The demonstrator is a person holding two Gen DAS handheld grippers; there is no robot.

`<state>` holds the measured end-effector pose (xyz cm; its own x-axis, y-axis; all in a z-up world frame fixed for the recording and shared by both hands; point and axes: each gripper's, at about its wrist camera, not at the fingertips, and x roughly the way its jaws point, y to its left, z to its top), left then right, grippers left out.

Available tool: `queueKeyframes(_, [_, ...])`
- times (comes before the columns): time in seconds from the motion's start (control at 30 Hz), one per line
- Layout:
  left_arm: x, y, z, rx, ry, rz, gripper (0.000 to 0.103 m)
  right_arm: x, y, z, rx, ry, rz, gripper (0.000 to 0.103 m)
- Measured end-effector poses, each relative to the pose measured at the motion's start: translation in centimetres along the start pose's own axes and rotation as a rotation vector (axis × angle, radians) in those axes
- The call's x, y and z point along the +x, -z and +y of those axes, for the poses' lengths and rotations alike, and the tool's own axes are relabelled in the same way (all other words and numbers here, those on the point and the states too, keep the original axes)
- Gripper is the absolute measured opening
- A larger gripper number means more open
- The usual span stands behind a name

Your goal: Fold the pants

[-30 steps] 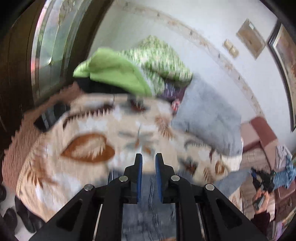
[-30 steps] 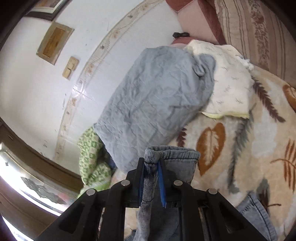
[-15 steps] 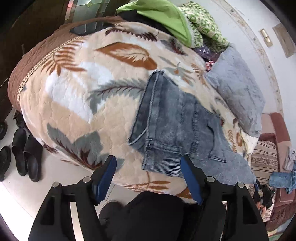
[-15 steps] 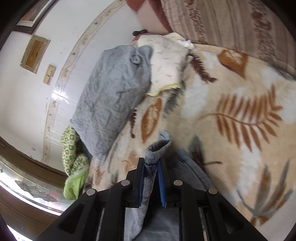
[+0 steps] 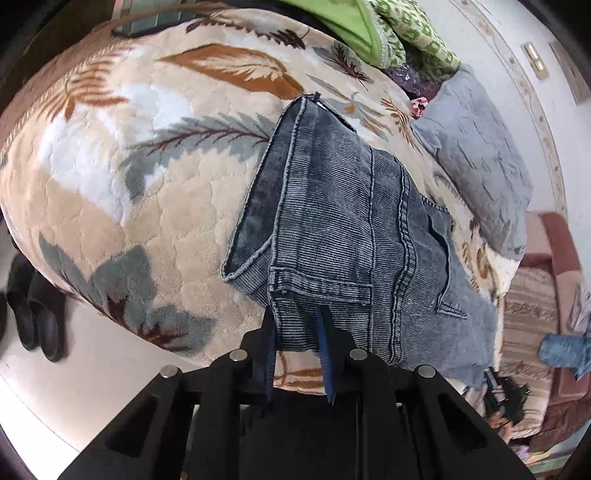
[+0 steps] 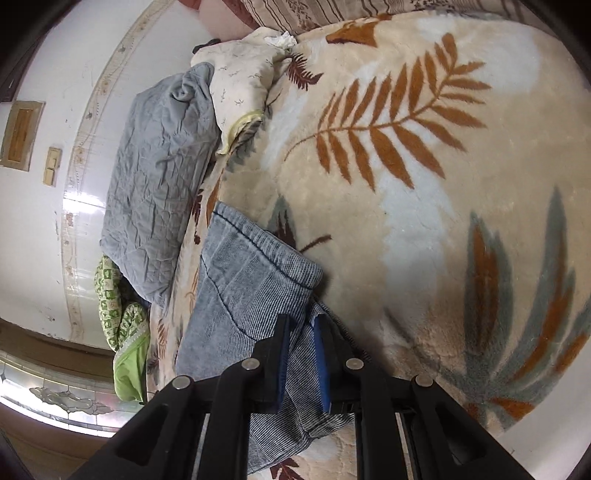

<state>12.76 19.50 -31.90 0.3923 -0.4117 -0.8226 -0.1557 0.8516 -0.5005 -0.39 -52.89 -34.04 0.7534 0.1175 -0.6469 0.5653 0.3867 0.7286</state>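
Note:
Grey-blue corduroy pants [image 5: 343,221] lie folded on a beige leaf-patterned blanket [image 5: 155,206] covering the bed. My left gripper [image 5: 297,325] has its blue pads on either side of the pants' near waistband edge and is shut on it. In the right wrist view the same pants [image 6: 243,288] lie on the blanket [image 6: 424,221]. My right gripper [image 6: 301,336] is shut on a hem fold of the pants, low over the blanket.
A grey pillow [image 5: 476,166] and green bedding [image 5: 373,33] lie at the far side of the bed. A cream pillow [image 6: 243,85] sits next to the grey pillow [image 6: 159,170]. Black shoes [image 5: 33,317] stand on the floor at the left. A sofa [image 5: 535,295] is at the right.
My left gripper, wide open half a second ago, has moved in and closed on the waistband edge. My right gripper has lowered toward the blanket, still holding its fold.

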Motion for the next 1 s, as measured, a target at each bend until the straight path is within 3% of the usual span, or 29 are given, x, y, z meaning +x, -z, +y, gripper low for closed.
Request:
queueKeyframes(0.27, [-3.1, -2.8, -1.0, 0.035, 0.037, -0.077, 0.015, -0.3, -0.2, -1.2, 0.042, -0.019, -0.029, 0.014])
queueKeyframes(0.43, [-5.3, -4.9, -2.0, 0.074, 0.032, -0.179, 0.015, -0.7, -0.4, -1.7, 0.119, -0.137, 0.007, 0.019])
queueKeyframes(0.47, [-5.3, -5.3, -2.2, 0.072, 0.027, -0.190, 0.015, -0.7, -0.5, -1.6, 0.124, -0.147, 0.019, 0.024])
queueKeyframes(0.57, [-4.4, -5.8, -1.8, 0.042, 0.024, -0.193, 0.015, -0.6, -0.4, -0.8, 0.105, -0.124, 0.029, 0.074])
queueKeyframes(0.6, [-4.0, -5.4, -1.7, 0.032, 0.009, -0.176, 0.015, -0.6, -0.3, -0.5, 0.095, -0.124, 0.019, 0.076])
queueKeyframes(0.77, [-2.8, -3.6, -0.5, -0.010, -0.014, -0.128, 0.015, 0.4, -0.4, 1.2, 0.035, -0.077, 0.007, 0.077])
queueKeyframes(0.87, [-3.2, -3.5, 0.2, -0.043, 0.010, -0.128, 0.015, 1.5, -0.9, 2.2, 0.001, -0.033, -0.002, 0.075])
queueKeyframes(0.93, [-3.6, -3.7, -0.2, -0.034, 0.008, -0.141, 0.015, 2.4, -1.2, 2.6, -0.027, 0.026, -0.003, 0.063])
queueKeyframes(1.0, [-3.9, -3.9, -0.7, -0.020, 0.001, -0.156, 0.015, 2.6, -1.2, 2.9, -0.056, 0.092, -0.011, 0.032])
